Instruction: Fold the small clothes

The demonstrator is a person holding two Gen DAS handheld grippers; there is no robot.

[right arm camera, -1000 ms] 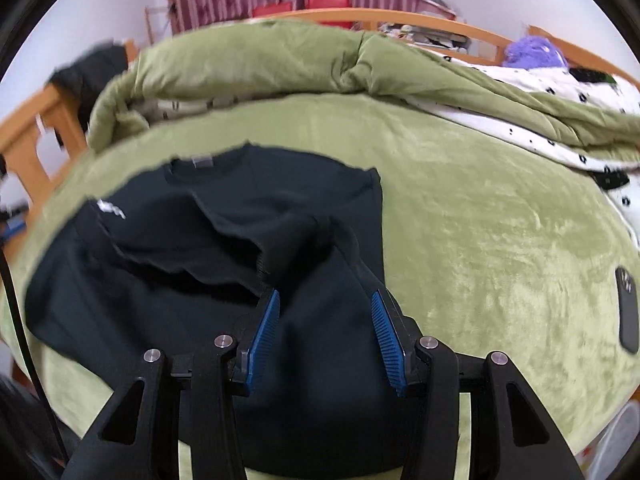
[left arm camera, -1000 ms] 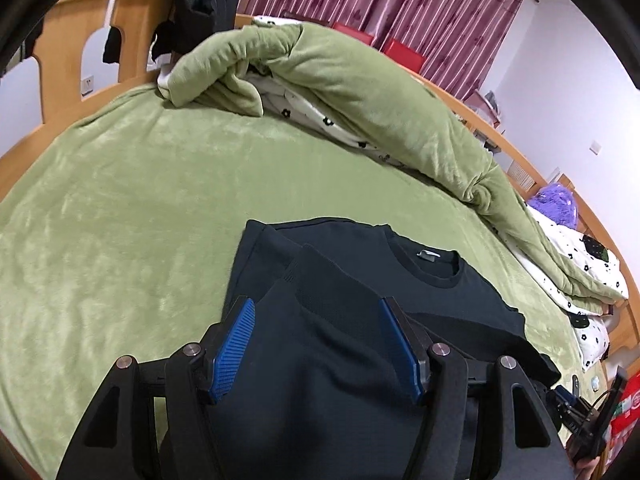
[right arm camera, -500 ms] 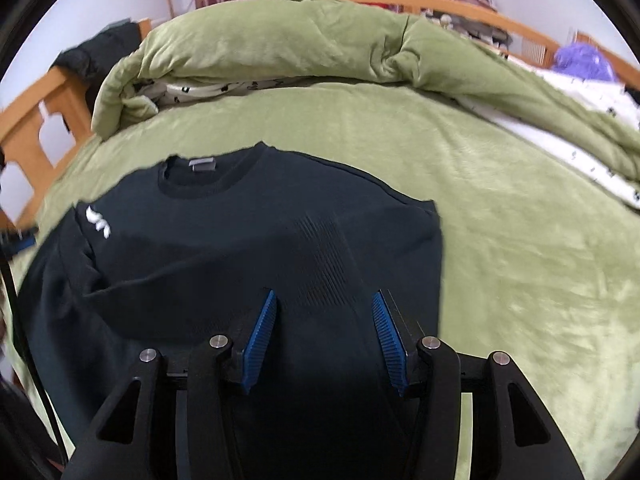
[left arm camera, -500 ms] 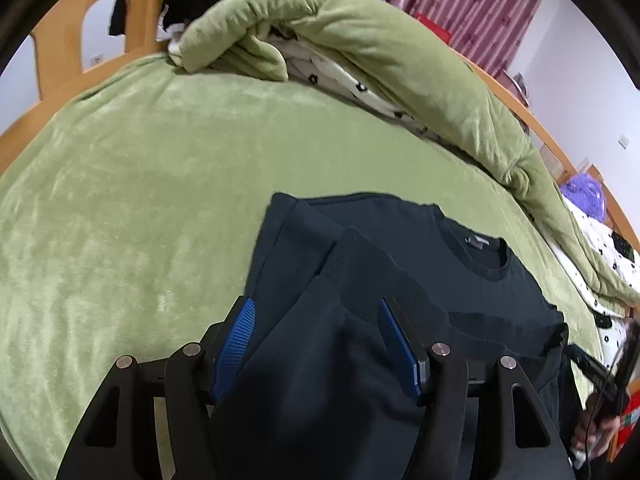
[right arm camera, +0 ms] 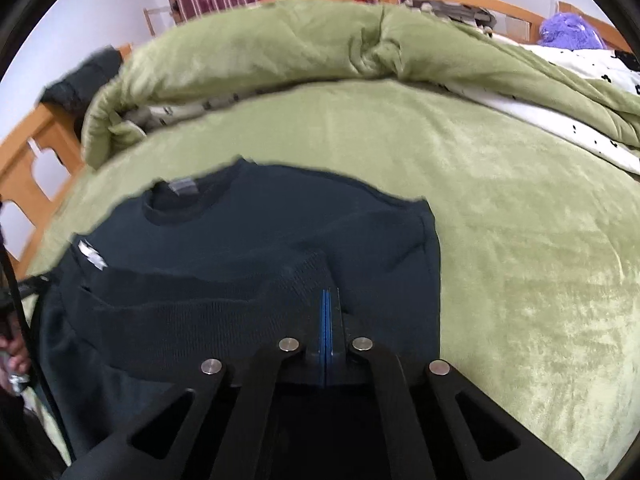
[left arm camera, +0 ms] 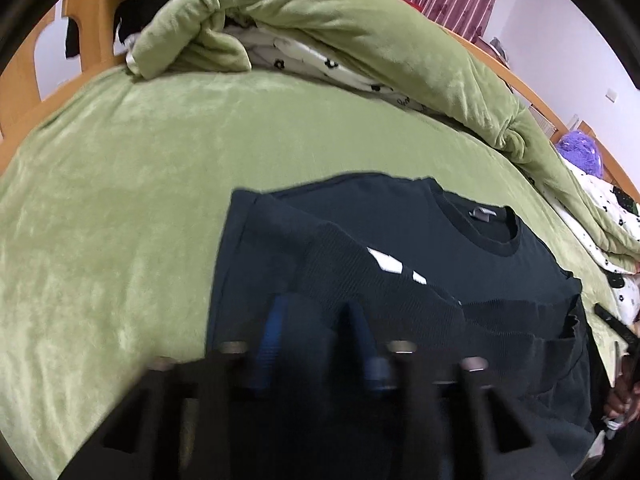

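Observation:
A black sweater (left arm camera: pixel 440 240) lies flat on the green bed cover, collar away from me, its sleeves folded across the body. In the left wrist view my left gripper (left arm camera: pixel 316 320) is blurred over the ribbed sleeve end. Its jaws are closing, still apart, with a hump of black cloth between them. In the right wrist view the sweater (right arm camera: pixel 260 232) shows a grey neck label and a white logo. My right gripper (right arm camera: pixel 327 292) is shut, blue pads together, and the ribbed cloth puckers up into its tips.
The green bed cover (left arm camera: pixel 120 200) spreads wide to the left and beyond the sweater. A rolled green duvet (left arm camera: pixel 360 32) with white lining lies along the far side. A wooden bed frame (left arm camera: pixel 24 60) and a purple plush (right arm camera: pixel 568 30) sit at the edges. A hand (right arm camera: pixel 12 348) shows at the left.
Both grippers sank toward the sweater and their jaws came together: the right pads met on the ribbed cloth, the left pads narrowed around a fold. The sleeve now lies lower across the body.

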